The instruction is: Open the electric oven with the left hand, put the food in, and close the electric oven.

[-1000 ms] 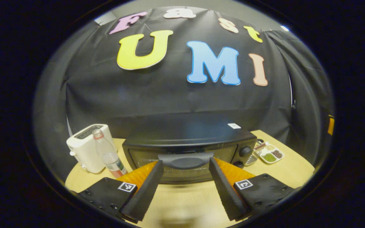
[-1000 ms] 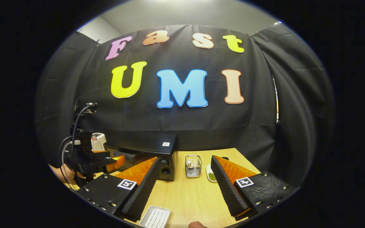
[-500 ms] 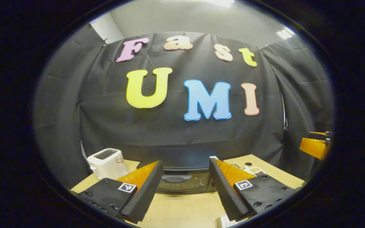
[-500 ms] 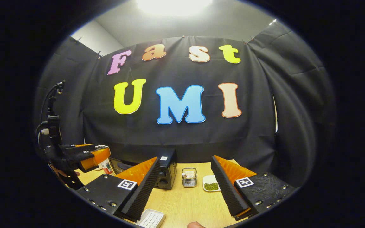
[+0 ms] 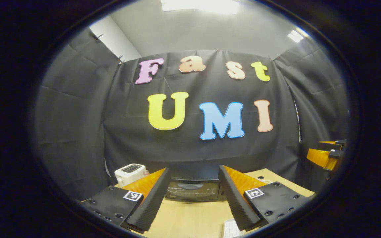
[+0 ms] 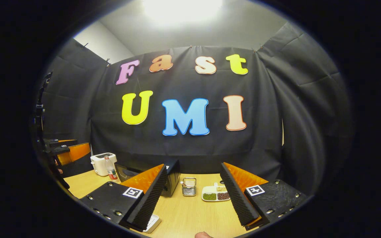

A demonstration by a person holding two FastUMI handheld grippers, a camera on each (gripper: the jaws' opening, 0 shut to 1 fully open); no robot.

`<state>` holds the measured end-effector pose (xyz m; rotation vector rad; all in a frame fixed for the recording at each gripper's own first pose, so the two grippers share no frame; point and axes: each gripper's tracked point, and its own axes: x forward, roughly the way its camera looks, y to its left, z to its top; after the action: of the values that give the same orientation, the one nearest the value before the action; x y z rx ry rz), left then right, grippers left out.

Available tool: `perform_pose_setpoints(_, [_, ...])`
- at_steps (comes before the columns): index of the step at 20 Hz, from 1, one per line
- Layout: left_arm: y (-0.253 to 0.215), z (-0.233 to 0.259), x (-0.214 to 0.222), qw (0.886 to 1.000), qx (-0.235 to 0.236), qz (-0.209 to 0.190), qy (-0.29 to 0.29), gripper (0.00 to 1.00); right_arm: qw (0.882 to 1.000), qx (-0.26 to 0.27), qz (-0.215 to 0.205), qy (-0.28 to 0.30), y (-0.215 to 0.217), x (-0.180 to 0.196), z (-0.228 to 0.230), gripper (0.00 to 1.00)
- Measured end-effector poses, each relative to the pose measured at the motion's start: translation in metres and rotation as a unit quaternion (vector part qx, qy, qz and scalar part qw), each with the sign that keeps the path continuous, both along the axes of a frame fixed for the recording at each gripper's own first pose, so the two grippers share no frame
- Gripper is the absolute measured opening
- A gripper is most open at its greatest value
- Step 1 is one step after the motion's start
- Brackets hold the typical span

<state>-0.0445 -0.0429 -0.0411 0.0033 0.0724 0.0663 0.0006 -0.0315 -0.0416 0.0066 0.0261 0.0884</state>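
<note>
- Two grippers are up over the near edge of one wooden table [image 6: 193, 211]. The left gripper [image 5: 193, 193] has its fingers spread wide with nothing between them; the right gripper [image 6: 193, 195] is the same, released and bare.
- In the right gripper view, the left gripper also shows far to the left, held above the table, well apart from the oven.
- One white ridged tray [image 6: 153, 223] lies on the table at the near edge, partly under the right gripper's left finger.
- One electric oven [image 5: 192, 190], black, stands mid-table with its door shut and its one handle untouched; in the left gripper view it sits straight ahead between the fingers.
- Just right of the oven stands one small wire basket [image 6: 188, 187].
- Right of the basket lies one white divided dish [image 6: 215, 194]; I count at least two fillings, one green and one dark.
- Left of the oven stand one clear bottle [image 6: 111, 170] and, behind it, one white toaster [image 5: 129, 172].
</note>
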Motion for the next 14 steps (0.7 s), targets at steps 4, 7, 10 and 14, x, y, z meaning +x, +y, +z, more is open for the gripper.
perform_pose_setpoints(4, [0.013, 0.01, -0.016, 1.0, -0.01, -0.001, -0.007, 1.0, 1.0, -0.015, -0.014, -0.018, 0.003, -0.013, 0.007, 0.98])
perform_pose_setpoints(7, [0.028, 0.019, -0.026, 1.0, -0.002, -0.002, -0.018, 1.0, 0.999, -0.024, -0.024, -0.024, 0.011, -0.022, 0.009, 0.98])
perform_pose_setpoints(10, [0.031, 0.03, -0.043, 1.0, -0.001, -0.01, -0.021, 1.0, 0.998, -0.027, -0.043, -0.038, 0.017, -0.027, 0.017, 0.98])
perform_pose_setpoints(14, [0.039, 0.036, -0.052, 1.0, -0.001, -0.014, -0.024, 1.0, 0.997, -0.018, -0.044, -0.054, 0.032, -0.033, 0.027, 0.98])
